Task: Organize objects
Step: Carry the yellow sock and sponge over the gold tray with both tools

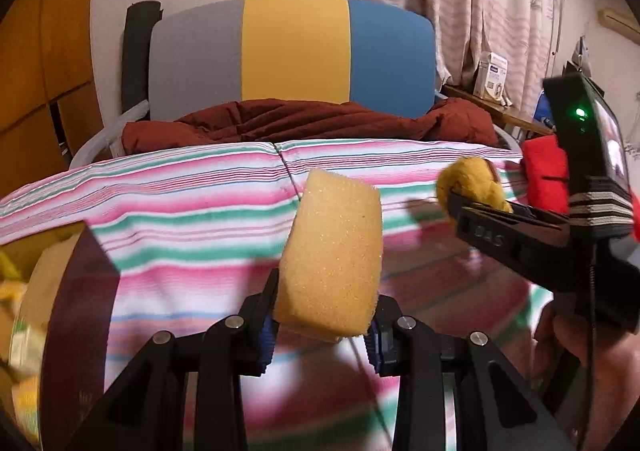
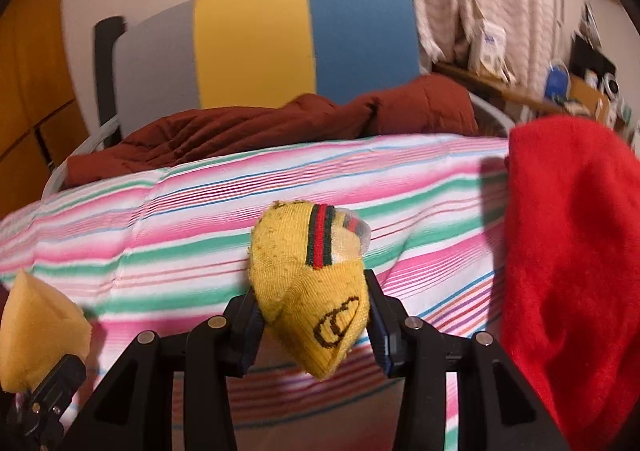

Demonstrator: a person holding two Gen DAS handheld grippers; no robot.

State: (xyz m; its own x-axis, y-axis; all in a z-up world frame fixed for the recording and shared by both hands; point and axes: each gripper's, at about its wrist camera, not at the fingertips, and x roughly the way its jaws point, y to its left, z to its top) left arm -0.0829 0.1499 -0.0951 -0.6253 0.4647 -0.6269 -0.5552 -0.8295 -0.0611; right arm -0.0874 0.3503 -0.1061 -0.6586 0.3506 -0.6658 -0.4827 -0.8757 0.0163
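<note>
My left gripper (image 1: 325,325) is shut on a yellow sponge (image 1: 334,251) and holds it above the striped bedcover (image 1: 180,211). The sponge also shows at the lower left of the right wrist view (image 2: 40,335). My right gripper (image 2: 314,325) is shut on a rolled yellow sock (image 2: 310,283) with a red-green stripe, held above the cover. In the left wrist view the right gripper (image 1: 480,211) comes in from the right with the sock (image 1: 468,183).
A red cloth (image 2: 568,259) hangs at the right. A dark red quilt (image 1: 304,123) lies at the far end of the bed, before a grey-yellow-blue chair back (image 1: 292,51). A dark box edge (image 1: 80,291) is at the left. A cluttered shelf (image 2: 576,91) stands at the right.
</note>
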